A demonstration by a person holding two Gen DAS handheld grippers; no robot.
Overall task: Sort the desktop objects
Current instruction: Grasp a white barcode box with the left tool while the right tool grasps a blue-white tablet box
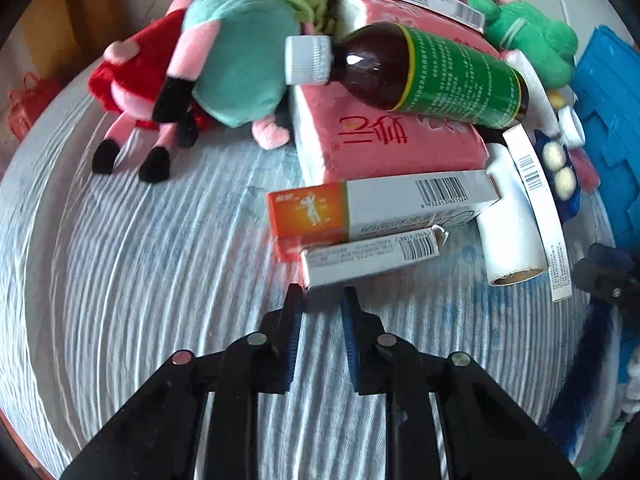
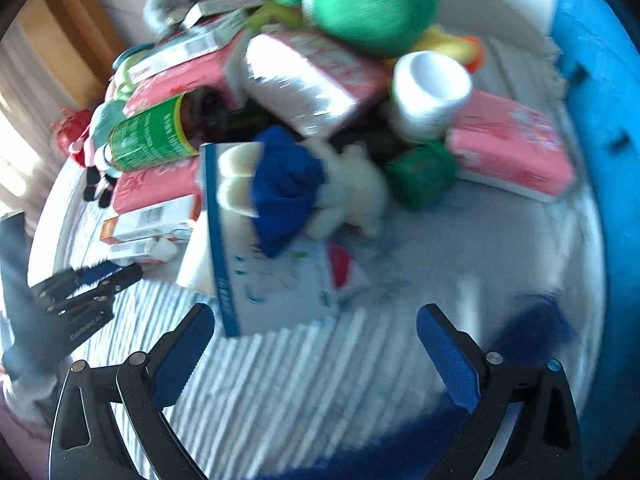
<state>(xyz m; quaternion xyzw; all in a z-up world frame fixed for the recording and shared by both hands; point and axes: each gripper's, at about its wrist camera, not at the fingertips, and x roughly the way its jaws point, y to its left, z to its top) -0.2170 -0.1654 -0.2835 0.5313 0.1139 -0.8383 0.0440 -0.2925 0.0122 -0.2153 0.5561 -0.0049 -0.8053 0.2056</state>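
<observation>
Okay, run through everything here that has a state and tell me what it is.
left gripper: shut on small white box
right gripper: open, empty
brown bottle: capped, lying on pink tissue pack
orange-and-white box: closed
white jar: lidless

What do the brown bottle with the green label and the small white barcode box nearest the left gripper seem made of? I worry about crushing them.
Brown bottle with green label: probably glossy translucent plastic or glass, sharp highlight, ribbed white cap. Small white barcode box: thin matte printed cardboard, folded end flap.

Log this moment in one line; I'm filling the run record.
left gripper: shut on small white box | right gripper: open, near blue-edged box
</observation>
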